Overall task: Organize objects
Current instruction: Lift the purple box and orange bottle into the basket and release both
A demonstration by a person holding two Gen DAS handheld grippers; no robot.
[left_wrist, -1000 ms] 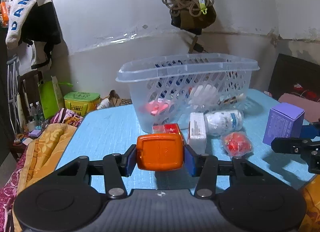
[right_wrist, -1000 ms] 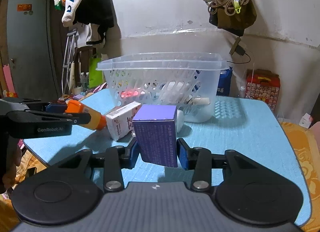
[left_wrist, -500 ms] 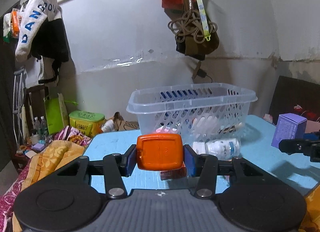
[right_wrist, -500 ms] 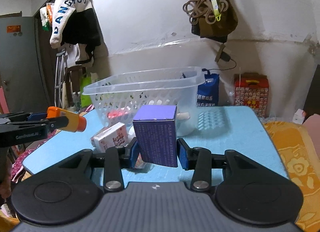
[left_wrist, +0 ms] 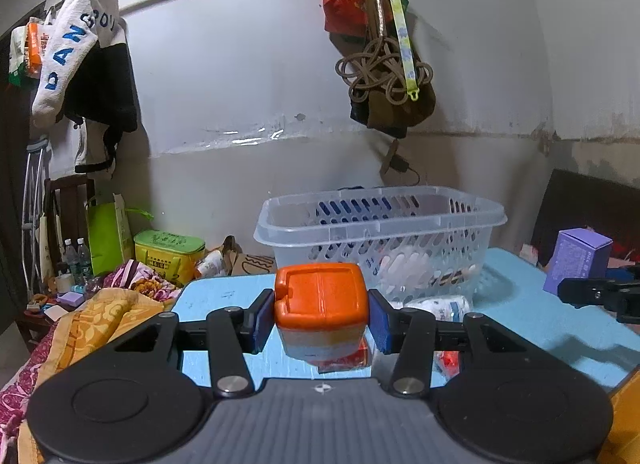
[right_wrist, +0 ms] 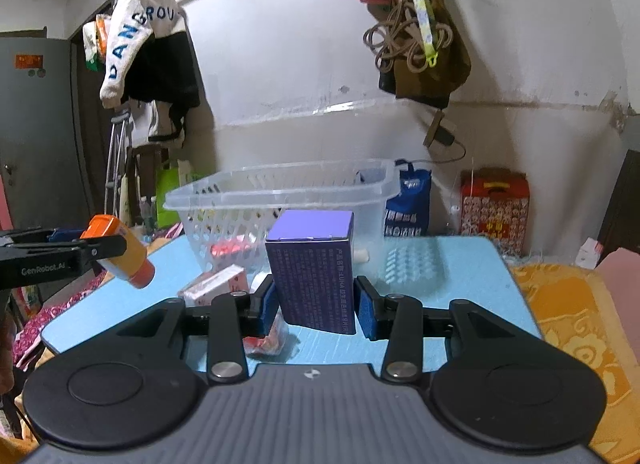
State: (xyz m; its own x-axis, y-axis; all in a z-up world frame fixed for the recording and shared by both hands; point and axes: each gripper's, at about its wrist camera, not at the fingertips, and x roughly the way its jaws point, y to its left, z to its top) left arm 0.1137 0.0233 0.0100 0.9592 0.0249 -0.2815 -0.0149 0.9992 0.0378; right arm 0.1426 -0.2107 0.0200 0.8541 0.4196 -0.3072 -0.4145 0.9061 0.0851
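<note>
A light-blue surface point(left_wrist: 224, 296) by a white wall, with a clear slotted basket point(left_wrist: 380, 224) at its far side

The left gripper point(left_wrist: 321, 314) is clamped on an orange-capped bottle point(left_wrist: 321, 296), the right gripper point(right_wrist: 316, 304) on an upright purple box point(right_wrist: 312, 272); both are held above the surface, short of the basket. A white bottle point(left_wrist: 438, 306) and a small carton point(right_wrist: 216, 284) lie near the basket

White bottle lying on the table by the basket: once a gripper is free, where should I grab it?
Grip the white bottle across its round body mid-length, from above, fingers astride its long axis. It lies on its side against the basket.
</note>
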